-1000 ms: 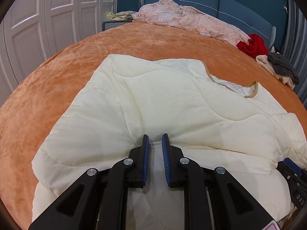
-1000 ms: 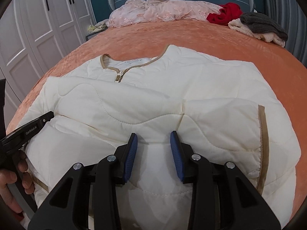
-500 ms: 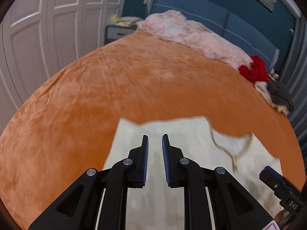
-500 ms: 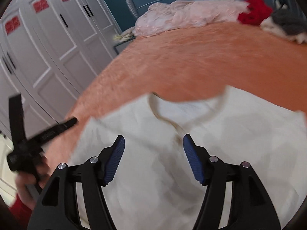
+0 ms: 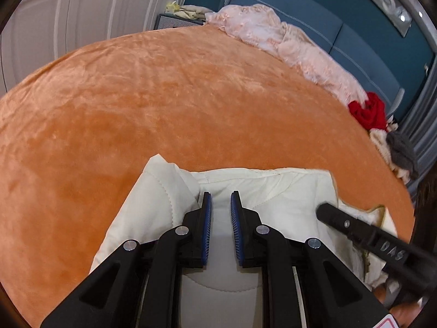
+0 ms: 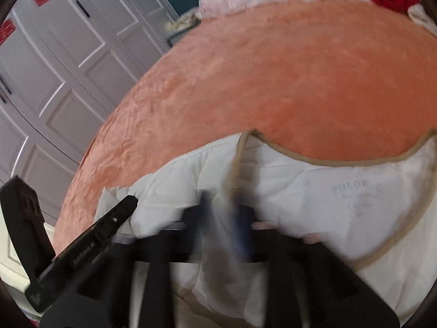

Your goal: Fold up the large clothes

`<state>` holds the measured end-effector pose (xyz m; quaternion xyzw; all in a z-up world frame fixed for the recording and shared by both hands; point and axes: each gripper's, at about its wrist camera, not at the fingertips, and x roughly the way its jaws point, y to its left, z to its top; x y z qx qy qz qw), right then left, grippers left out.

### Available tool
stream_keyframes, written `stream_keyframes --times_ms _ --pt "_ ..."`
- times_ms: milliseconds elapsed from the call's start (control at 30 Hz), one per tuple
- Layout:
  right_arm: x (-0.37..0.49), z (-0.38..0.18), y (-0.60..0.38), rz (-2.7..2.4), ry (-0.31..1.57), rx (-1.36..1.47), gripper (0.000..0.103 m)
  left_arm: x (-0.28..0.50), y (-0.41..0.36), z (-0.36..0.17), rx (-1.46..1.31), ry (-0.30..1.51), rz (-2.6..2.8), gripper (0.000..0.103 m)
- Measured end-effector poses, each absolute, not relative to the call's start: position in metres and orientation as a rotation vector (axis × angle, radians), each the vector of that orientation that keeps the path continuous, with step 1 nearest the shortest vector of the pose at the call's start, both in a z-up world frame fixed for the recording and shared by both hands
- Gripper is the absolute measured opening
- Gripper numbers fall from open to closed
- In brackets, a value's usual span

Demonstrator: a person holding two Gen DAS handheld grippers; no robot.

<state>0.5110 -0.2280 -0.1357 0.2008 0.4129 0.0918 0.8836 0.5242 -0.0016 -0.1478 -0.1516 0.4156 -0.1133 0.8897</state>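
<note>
A cream quilted jacket (image 5: 273, 191) with tan trim lies on the orange bed (image 5: 164, 95). My left gripper (image 5: 220, 207) hovers low over its upper left part, its blue pads a narrow gap apart with only fabric behind them. In the right wrist view the jacket's collar (image 6: 314, 161) and inner label face me. My right gripper (image 6: 222, 213) is blurred by motion at the collar's front edge; its fingers look close together around the tan-trimmed edge. Each gripper shows in the other's view: the right one (image 5: 368, 237) and the left one (image 6: 90, 246).
A pink blanket (image 5: 286, 38) lies along the blue headboard (image 5: 314, 19). A red garment (image 5: 368, 109) and grey and cream clothes (image 5: 398, 150) sit at the far right. White wardrobe doors (image 6: 54, 68) stand to the left. A bedside table (image 5: 177, 19) stands near the bed's corner.
Both grippers moved forward along the jacket toward its collar end. The right gripper, wide open half a second ago, has closed in at the collar edge. The left gripper's narrow gap is unchanged.
</note>
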Motion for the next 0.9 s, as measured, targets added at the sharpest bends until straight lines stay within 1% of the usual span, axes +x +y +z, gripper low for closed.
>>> stream_keyframes --times_ms 33,100,267,333,400,500,567,633,667,733,800,867,900 --pt "0.505 -0.133 -0.232 0.18 0.816 0.434 0.003 0.523 0.002 -0.149 -0.339 0.856 -0.245 0.016" --pt "0.499 -0.135 -0.241 0.14 0.776 0.47 0.002 0.524 0.004 -0.15 -0.357 0.852 -0.251 0.016" --pt "0.508 -0.157 -0.262 0.009 0.839 0.591 0.0 0.526 -0.004 -0.149 -0.322 0.858 -0.227 0.016" --pt "0.502 -0.146 -0.262 -0.039 0.833 0.555 0.0 0.528 -0.005 -0.148 -0.304 0.872 -0.215 0.016" --pt "0.482 -0.125 -0.265 -0.019 0.784 0.53 0.002 0.529 -0.007 -0.145 -0.282 0.889 -0.205 0.016" --pt "0.437 -0.097 -0.292 -0.006 0.705 0.535 0.014 0.52 -0.016 -0.126 -0.199 0.896 -0.188 0.015" --pt "0.405 -0.085 -0.328 -0.051 0.661 0.557 0.038 0.508 -0.031 -0.109 -0.16 0.873 -0.249 0.015" --pt "0.381 -0.083 -0.368 -0.12 0.641 0.584 0.044 0.497 -0.058 -0.094 -0.15 0.881 -0.361 0.015" --pt "0.371 -0.084 -0.39 -0.157 0.641 0.604 0.044 0.494 -0.07 -0.09 -0.146 0.89 -0.402 0.018" --pt "0.358 -0.089 -0.427 -0.217 0.646 0.657 0.044 0.49 -0.11 -0.08 -0.124 0.918 -0.514 0.032" --pt "0.353 -0.094 -0.45 -0.234 0.647 0.705 0.045 0.488 -0.146 -0.073 -0.102 0.93 -0.596 0.057" --pt "0.355 -0.099 -0.465 -0.247 0.662 0.729 0.044 0.488 -0.185 -0.071 -0.078 0.934 -0.658 0.067" --pt "0.358 -0.103 -0.469 -0.244 0.671 0.73 0.044 0.488 -0.2 -0.073 -0.064 0.934 -0.667 0.067"
